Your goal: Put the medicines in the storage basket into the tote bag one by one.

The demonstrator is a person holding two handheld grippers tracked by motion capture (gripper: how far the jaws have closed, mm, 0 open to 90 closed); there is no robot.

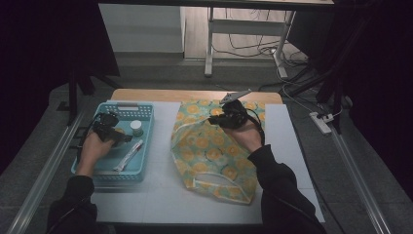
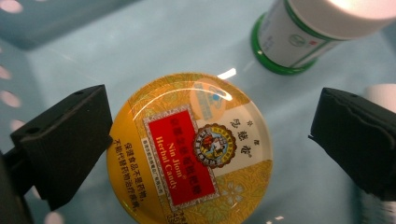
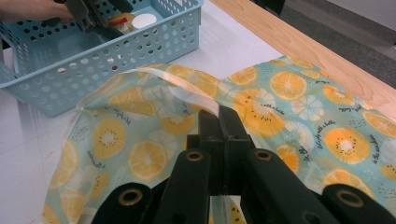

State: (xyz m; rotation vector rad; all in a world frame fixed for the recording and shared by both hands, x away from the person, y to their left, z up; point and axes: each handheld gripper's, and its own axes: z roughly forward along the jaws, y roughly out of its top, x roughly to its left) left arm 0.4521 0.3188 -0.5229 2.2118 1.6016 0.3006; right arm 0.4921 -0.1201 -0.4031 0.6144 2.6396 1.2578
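Candy tin (image 2: 189, 149), round, glossy and yellow, lies flat in the perforated blue plastic basket (image 1: 146, 119) between the left gripper's (image 2: 210, 140) wide-apart jaws. Right gripper (image 3: 219, 116) pinches the citrus-print fabric bag's (image 3: 289, 107) shiny handle.

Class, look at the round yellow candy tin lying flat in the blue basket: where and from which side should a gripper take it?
Grip the candy tin across its rim, coming straight down from above: it lies flat, lid up, and the open left gripper already straddles it.
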